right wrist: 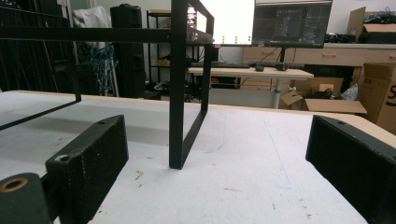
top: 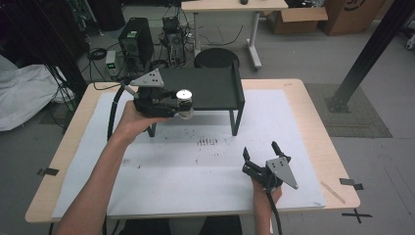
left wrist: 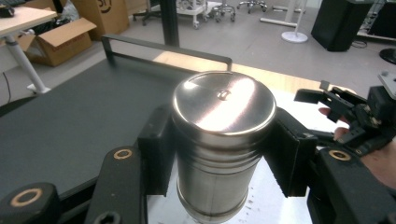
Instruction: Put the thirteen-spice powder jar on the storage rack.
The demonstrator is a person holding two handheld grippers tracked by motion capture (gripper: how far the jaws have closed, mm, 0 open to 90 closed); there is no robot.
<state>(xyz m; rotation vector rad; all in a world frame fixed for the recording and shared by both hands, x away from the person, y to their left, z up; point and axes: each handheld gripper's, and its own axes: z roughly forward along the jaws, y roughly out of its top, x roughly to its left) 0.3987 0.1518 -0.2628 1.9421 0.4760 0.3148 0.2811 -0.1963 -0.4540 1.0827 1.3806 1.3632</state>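
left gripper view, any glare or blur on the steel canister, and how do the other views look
Left gripper view: bright glare across the lid of the steel canister, its edges sharp, the left gripper clamped on it. High view: dim, even light, canister small. Right gripper view: near jaws of the right gripper soft, monitor blown out.

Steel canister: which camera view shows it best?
The left gripper view: the canister sits close up between the left gripper's jaws, lid and ribbed wall sharp, above the black shelf's edge. The high view shows it small, mostly its shiny lid, at the shelf's front. The right gripper view looks at the shelf's legs.
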